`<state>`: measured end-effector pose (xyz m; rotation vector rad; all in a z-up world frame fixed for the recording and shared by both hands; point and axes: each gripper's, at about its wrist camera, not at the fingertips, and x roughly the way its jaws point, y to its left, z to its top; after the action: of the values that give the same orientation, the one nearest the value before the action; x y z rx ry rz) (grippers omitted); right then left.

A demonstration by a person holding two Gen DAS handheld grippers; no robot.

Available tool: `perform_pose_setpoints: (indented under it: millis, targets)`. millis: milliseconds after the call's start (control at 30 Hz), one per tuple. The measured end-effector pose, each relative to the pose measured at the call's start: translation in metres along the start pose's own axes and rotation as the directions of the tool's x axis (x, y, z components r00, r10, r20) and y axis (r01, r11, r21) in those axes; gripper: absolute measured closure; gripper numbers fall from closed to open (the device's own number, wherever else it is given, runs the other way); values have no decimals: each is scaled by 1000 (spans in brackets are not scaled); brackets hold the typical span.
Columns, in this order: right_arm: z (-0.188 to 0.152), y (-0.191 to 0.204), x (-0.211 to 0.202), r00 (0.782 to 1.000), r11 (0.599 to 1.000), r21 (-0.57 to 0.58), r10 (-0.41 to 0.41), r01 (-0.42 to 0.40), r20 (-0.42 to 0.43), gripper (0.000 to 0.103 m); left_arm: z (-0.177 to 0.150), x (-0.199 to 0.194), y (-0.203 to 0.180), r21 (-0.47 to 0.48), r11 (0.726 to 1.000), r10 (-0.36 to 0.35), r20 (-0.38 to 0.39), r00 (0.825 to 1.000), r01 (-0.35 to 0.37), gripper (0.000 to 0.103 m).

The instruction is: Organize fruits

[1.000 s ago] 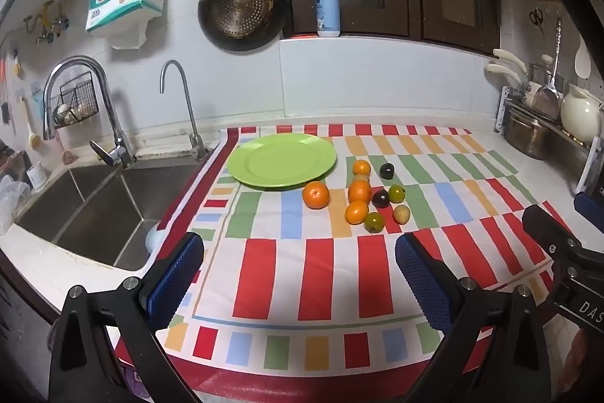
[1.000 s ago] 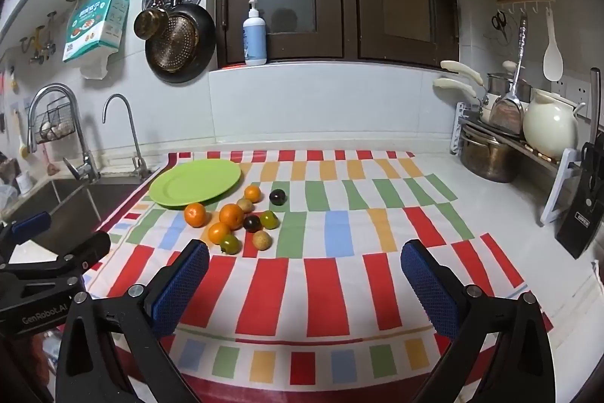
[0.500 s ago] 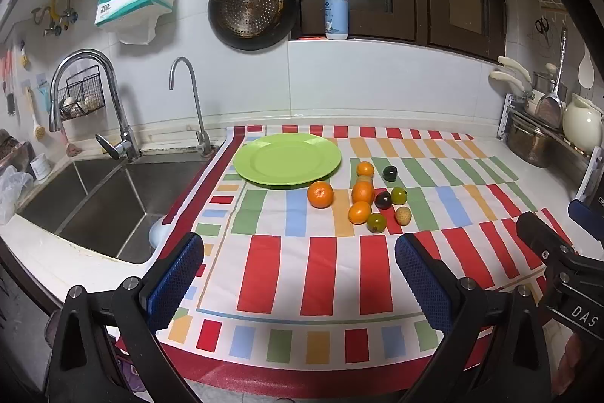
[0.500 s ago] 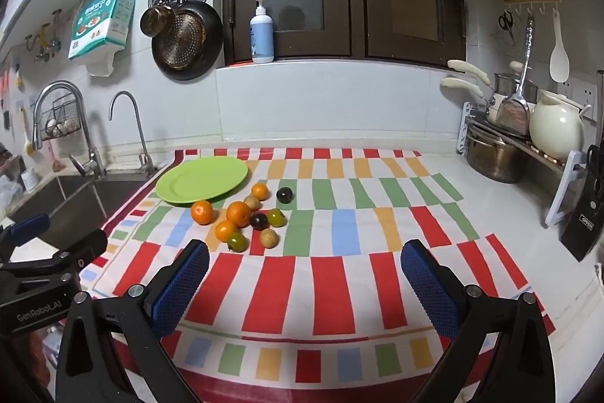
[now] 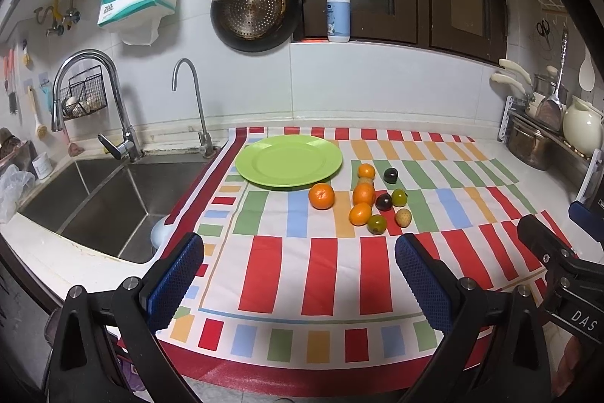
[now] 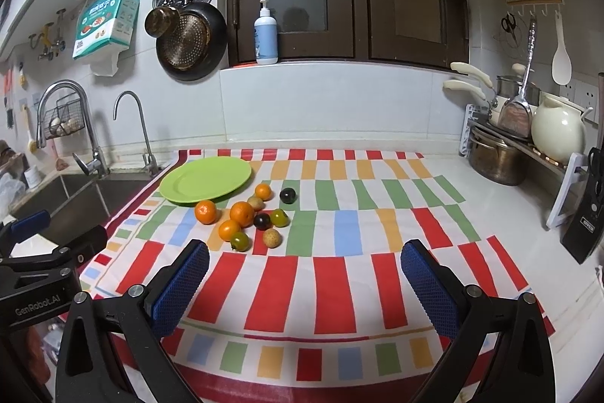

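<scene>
The left gripper [image 5: 298,274] hovered low over the near edge of the striped cloth [image 5: 339,274], level and pointed at the back wall, jaws spread wide and holding nothing. The right gripper [image 6: 305,280] sat beside it in the same pose, equally wide and empty. The fruits [image 5: 364,201] lay clustered on the cloth just right of the bare green plate [image 5: 288,159], well beyond both grippers.

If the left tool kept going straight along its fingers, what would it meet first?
Probably the striped cloth: the open left tool points over bare cloth. Beyond that lie the nearest orange and the green plate, though depth is unclear.
</scene>
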<state>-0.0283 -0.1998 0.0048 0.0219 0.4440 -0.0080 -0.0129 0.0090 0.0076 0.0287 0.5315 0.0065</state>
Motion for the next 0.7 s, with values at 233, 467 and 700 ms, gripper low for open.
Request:
perform_pose_setpoints:
  millis: [233, 467, 700]
  targets:
    - [0, 0, -1, 1000, 1000, -3, 3, -3, 2, 1, -1, 0, -1, 0, 1000, 2, 2, 1000, -2, 0]
    - [1, 1, -2, 1000, 1000, -4, 2, -2, 2, 1, 0, -1, -2, 2, 1000, 3, 11, 1000, -3, 0]
    - [1, 1, -2, 1000, 1000, -3, 3, -3, 4, 1, 0, -1, -3, 6, 1000, 0, 12, 1000, 0, 0]
